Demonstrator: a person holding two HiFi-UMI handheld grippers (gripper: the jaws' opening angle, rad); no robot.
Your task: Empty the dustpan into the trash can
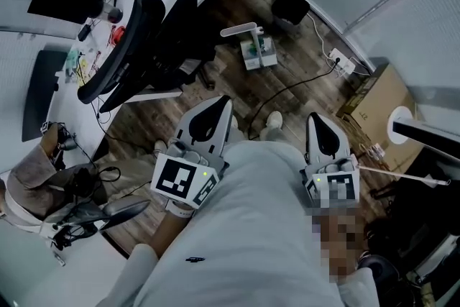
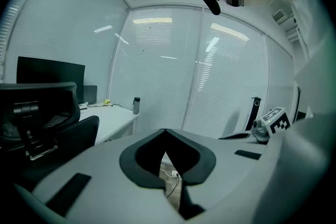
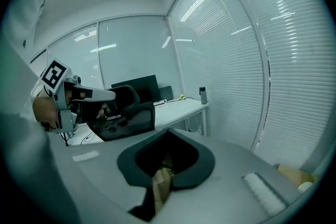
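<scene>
What I take for the dustpan (image 1: pixel 256 50), pale with a white handle, stands on the wood floor (image 1: pixel 302 75) just right of the black office chair (image 1: pixel 144 47). The dark trash can (image 1: pixel 290 7) is beyond it. My left gripper (image 1: pixel 227 103) and right gripper (image 1: pixel 314 117) hang nearer me than the chair, jaws closed, empty.

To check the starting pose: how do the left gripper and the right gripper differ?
The left gripper slants in the head view; the right gripper points straighter up it. The left gripper is near the black chair, the right gripper near the cardboard box. Both are shut and empty.
</scene>
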